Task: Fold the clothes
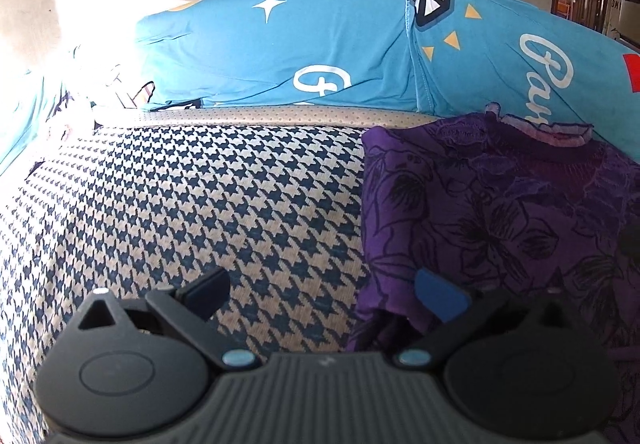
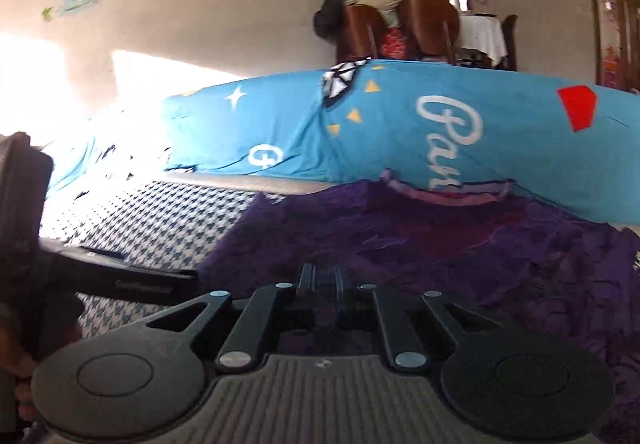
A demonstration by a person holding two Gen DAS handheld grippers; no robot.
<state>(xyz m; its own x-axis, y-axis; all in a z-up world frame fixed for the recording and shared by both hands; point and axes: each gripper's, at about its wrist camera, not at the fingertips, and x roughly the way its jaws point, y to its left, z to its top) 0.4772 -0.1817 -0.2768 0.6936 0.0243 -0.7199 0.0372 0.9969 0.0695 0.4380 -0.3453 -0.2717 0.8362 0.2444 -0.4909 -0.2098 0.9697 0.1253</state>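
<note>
Behind the purple garment, white script on the blue cover reads "Pau"; left hand-held gripper spread, right hand-held gripper pressed together.

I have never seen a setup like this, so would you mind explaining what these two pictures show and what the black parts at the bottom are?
No robot arm here: a person holds a handheld two-finger gripper in each hand, with a wide-angle camera on each looking along its fingers. One picture is from the left gripper, whose jaws stand open over a houndstooth cover. The other is from the right gripper, whose jaws are shut; whether they pinch cloth I cannot tell. A purple floral garment, the clothing to fold, lies on the cover. Behind it sits a blue printed cushion. The dark shape at the left of the right view is the other gripper.
</note>
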